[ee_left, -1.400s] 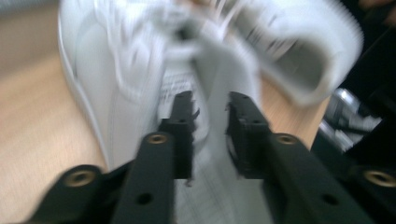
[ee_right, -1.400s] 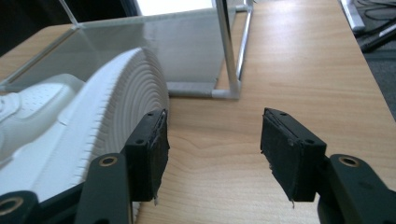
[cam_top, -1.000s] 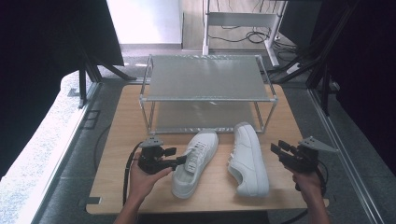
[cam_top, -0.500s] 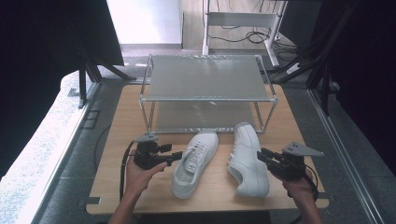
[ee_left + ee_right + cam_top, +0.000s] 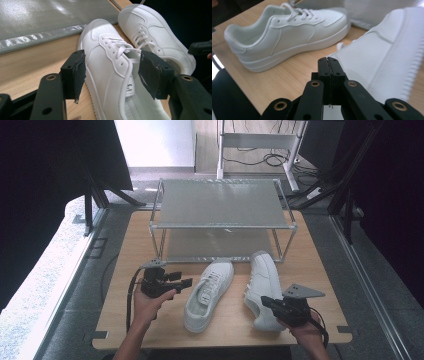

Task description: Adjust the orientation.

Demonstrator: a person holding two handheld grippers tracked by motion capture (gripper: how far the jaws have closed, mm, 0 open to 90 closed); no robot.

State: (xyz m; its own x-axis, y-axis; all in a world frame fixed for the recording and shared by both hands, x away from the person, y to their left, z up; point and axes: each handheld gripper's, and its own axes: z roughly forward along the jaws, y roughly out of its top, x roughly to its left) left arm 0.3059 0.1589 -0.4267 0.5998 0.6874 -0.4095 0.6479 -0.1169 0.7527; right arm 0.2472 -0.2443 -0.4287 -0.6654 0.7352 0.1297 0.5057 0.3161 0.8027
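Two white sneakers lie on the wooden table (image 5: 320,265). The left shoe (image 5: 209,292) (image 5: 110,65) (image 5: 287,32) stands upright, toe toward the rack. The right shoe (image 5: 262,280) (image 5: 155,37) (image 5: 382,65) leans over, laces toward the left one. My left gripper (image 5: 189,282) (image 5: 113,73) is open beside the left shoe, whose side and collar lie between its wide-apart pads (image 5: 77,72) without touching them. My right gripper (image 5: 264,301) (image 5: 328,60) is at the right shoe's heel; its jaws have just been closing and are shut with nothing between them.
A metal rack (image 5: 220,202) with two grey mesh shelves stands at the back of the table, just beyond the shoes' toes. Bare wood lies left of my left hand and along the front edge. Dark frames and cables surround the table.
My right gripper has moved left along the table toward the right shoe's heel and its jaws have shut. The left gripper has hardly shifted. Both shoes stay put.
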